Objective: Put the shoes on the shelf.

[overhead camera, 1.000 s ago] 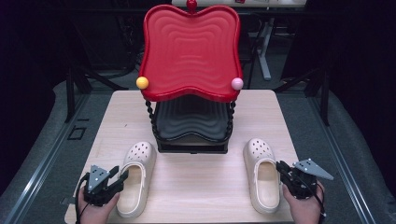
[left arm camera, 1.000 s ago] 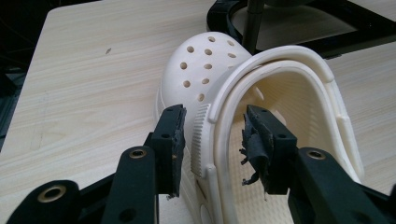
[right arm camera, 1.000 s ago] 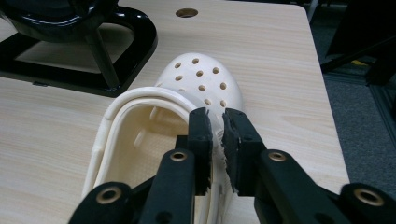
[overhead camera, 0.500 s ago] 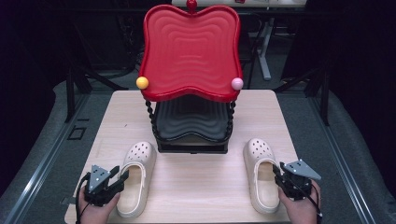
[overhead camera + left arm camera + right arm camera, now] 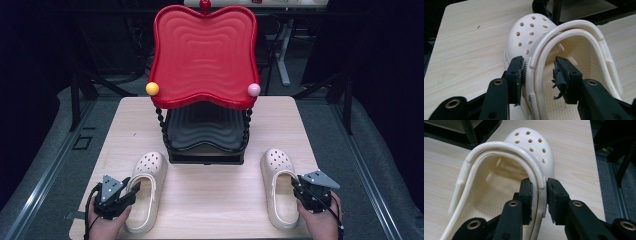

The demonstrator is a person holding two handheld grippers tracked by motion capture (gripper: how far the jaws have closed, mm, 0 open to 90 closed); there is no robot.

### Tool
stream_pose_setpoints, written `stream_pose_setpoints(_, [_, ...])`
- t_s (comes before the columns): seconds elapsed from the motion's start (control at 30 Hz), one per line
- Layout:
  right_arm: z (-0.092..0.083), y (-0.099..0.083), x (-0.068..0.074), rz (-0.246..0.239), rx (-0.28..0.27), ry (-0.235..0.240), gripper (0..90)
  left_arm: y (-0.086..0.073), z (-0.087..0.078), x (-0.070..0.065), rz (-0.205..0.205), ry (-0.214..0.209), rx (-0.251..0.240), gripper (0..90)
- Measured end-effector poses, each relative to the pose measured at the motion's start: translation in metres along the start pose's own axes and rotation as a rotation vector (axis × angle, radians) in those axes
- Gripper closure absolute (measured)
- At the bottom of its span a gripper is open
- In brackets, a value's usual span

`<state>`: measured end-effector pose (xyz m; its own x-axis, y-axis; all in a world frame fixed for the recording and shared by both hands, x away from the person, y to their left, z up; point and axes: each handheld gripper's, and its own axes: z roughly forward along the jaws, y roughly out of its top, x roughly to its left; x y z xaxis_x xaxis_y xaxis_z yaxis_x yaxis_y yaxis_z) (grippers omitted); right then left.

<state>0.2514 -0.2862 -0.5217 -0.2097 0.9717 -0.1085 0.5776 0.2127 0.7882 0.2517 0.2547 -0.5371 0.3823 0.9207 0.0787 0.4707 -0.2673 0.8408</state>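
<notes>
Two cream clogs lie on the wooden table, toes pointing away. My left gripper (image 5: 132, 192) (image 5: 537, 72) straddles the outer side wall of the left clog (image 5: 145, 190) (image 5: 529, 37). One pad touches the wall's outside and the other stands off inside the shoe, so it is open; its jaws have just been closing a little. My right gripper (image 5: 297, 187) (image 5: 539, 192) has just been closing, and both pads now press the outer side wall of the right clog (image 5: 280, 190) (image 5: 531, 142).
A two-tier rack stands mid-table behind the clogs: a red wavy tray (image 5: 202, 55) on top, a black tray (image 5: 205, 130) below, with a yellow ball (image 5: 152, 88) and a pink ball (image 5: 254, 90) on its corners. Bare table (image 5: 210, 200) lies between the clogs.
My right gripper has edged left onto the right clog's side wall. The left gripper and both clogs have stayed in place.
</notes>
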Motion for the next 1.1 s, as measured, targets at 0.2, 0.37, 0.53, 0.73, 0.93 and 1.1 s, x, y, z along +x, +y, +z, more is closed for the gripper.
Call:
stream_pose_setpoints(0.2, [-0.001, 0.000, 0.003, -0.007, 0.006, 0.001, 73.0, 0.003, 0.004, 0.004, -0.019, 0.008, 0.009, 69.1])
stream_pose_setpoints(0.37, [0.004, -0.004, 0.001, -0.003, -0.020, 0.011, 68.6, 0.006, 0.007, 0.004, -0.015, 0.014, 0.025, 69.8])
stream_pose_setpoints(0.53, [0.007, 0.000, 0.004, -0.021, -0.013, 0.002, 72.5, 0.007, 0.010, 0.005, -0.017, 0.017, 0.020, 69.4])
stream_pose_setpoints(0.73, [0.003, 0.000, 0.007, -0.025, 0.017, 0.014, 73.4, 0.009, 0.011, 0.005, 0.003, 0.011, 0.005, 65.2])
stream_pose_setpoints(0.93, [0.003, 0.000, 0.008, -0.056, -0.043, 0.021, 65.9, 0.010, 0.013, 0.004, 0.015, 0.009, 0.010, 68.7])
stream_pose_setpoints(1.1, [0.005, 0.003, 0.010, -0.081, -0.031, 0.003, 73.6, 0.011, 0.012, 0.004, 0.024, 0.021, 0.015, 71.2])
